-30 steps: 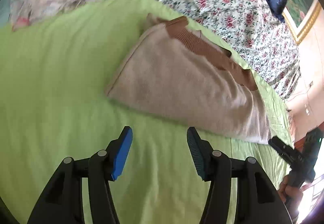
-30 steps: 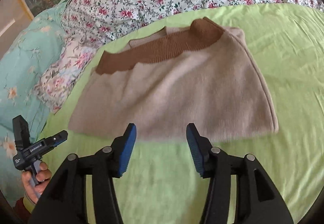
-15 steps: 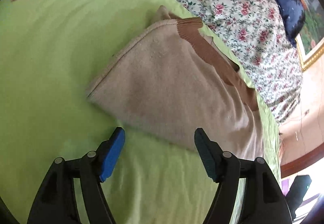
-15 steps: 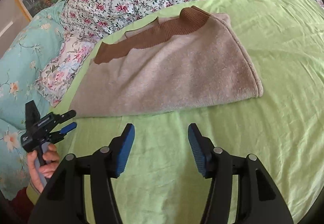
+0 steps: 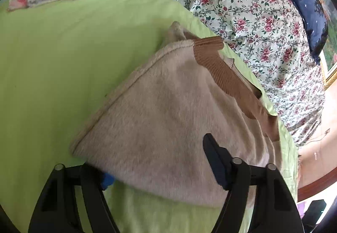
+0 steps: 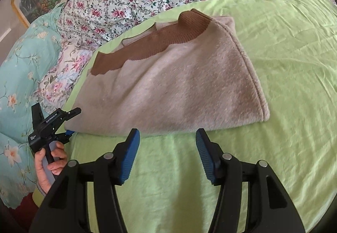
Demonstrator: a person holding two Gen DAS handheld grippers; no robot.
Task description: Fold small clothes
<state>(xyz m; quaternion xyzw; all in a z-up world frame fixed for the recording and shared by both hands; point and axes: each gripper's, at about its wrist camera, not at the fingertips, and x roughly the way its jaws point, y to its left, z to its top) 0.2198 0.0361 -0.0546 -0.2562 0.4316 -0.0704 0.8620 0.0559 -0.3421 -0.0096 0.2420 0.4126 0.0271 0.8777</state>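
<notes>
Left gripper (image 5: pixel 160 172) straddles the sweater (image 6: pixel 168 89) hem, jaws open; right gripper (image 6: pixel 167 155) open too. Shallow bite could slip.

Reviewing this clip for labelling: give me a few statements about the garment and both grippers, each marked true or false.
1. The beige garment lies on a green sheet. True.
2. The right gripper is clamped on the garment. False: its jaws are open, short of the near edge.
3. The left gripper straddles the garment's edge, one finger under the cloth and one over it. True.
4. The garment's band is blue. False: it is brown ribbed knit.
5. The garment is hanging in the air. False: it rests on the sheet.
</notes>
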